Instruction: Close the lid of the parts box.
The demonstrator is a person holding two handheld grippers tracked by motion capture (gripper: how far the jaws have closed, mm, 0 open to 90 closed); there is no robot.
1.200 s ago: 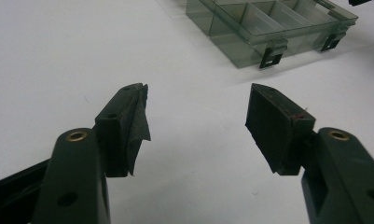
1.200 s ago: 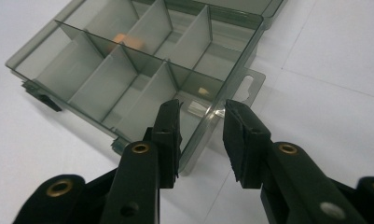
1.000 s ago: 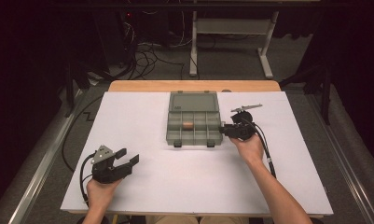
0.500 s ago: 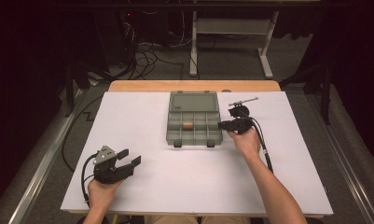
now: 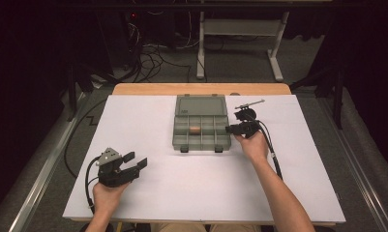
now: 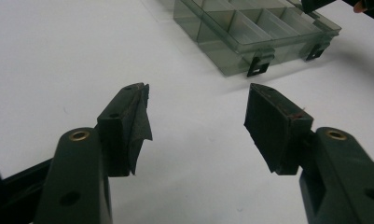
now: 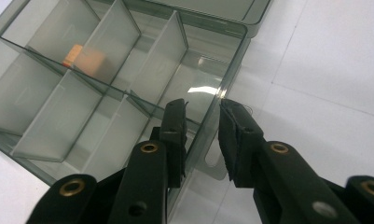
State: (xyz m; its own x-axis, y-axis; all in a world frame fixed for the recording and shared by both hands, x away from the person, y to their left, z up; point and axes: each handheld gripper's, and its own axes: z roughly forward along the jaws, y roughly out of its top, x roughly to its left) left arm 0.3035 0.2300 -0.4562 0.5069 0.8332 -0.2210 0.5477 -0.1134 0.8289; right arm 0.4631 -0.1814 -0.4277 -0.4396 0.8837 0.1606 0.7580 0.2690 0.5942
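A smoky clear organizer box (image 5: 182, 140) lies open at mid-table, its lid (image 5: 201, 105) folded flat toward the back. One small orange piece (image 5: 195, 129) sits in a middle compartment, also seen through the dividers as an orange piece (image 7: 84, 58). My right gripper (image 5: 229, 129) is at the box's right side. In the right gripper view the right gripper (image 7: 202, 105) straddles the box's right wall (image 7: 231, 60), one jaw inside and one outside. The jaws have just been closing, and the pads do not press on the wall. My left gripper (image 5: 136, 158) rests open near the front left, far from the box (image 6: 250, 42), with the left gripper (image 6: 196, 91) holding nothing.
White paper (image 5: 206, 193) covers the table, with a strip of wooden tabletop (image 5: 201, 89) at the back. Two latches (image 6: 257, 67) stick out on the box's near side. Beyond the table are a metal stand (image 5: 274, 53) and floor cables (image 5: 153, 58).
My right gripper has shifted slightly toward the back along the box's right side, and its jaws stand narrower. The left gripper has stayed put.
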